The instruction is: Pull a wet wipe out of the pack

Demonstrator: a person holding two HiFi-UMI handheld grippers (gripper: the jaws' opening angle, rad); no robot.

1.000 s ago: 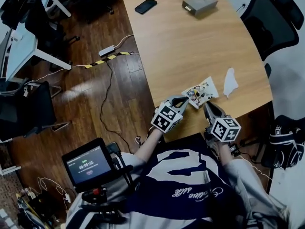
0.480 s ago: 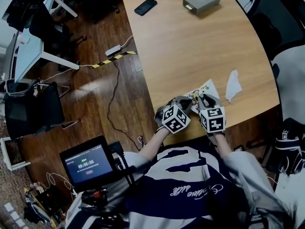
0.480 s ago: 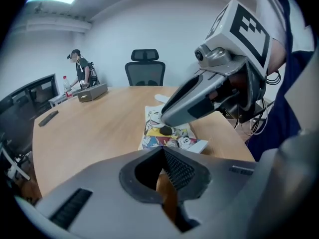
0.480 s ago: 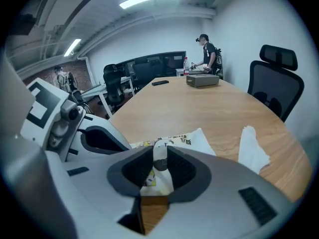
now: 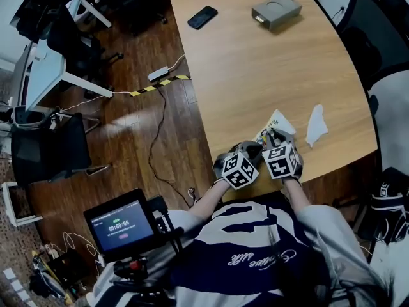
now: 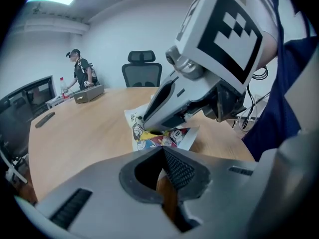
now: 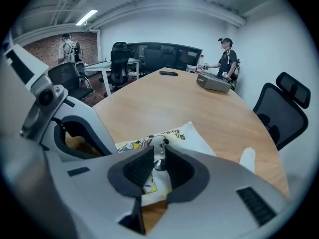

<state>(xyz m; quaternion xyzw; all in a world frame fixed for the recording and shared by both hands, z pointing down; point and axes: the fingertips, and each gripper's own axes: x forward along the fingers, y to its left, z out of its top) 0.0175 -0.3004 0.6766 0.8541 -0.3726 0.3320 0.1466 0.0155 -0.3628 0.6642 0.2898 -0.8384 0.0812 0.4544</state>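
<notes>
The wet wipe pack [image 5: 273, 125], printed with cartoon figures, lies flat near the table's front edge. In the left gripper view the pack [image 6: 149, 136] sits just past my left gripper [image 6: 162, 151], whose jaws meet at the tip against its near edge. Whether they pinch that edge I cannot tell. My right gripper [image 7: 157, 159] points steeply down onto the pack's top [image 7: 172, 133]. Its jaws stand a little apart and are closing, with the pack's glossy top showing between the pads. In the head view the left gripper [image 5: 254, 148] and right gripper [image 5: 276, 137] sit side by side.
A loose white wipe [image 5: 316, 123] lies on the table [image 5: 268, 69] right of the pack. A grey box [image 5: 276, 9] and a phone [image 5: 202, 16] lie at the far end. Office chairs [image 5: 374, 24] stand to the right, and cables run over the floor [image 5: 153, 107] to the left.
My right gripper has rolled and come in from the right, down onto the pack. The left gripper has sunk a little toward the pack's edge. The two now sit close together.
</notes>
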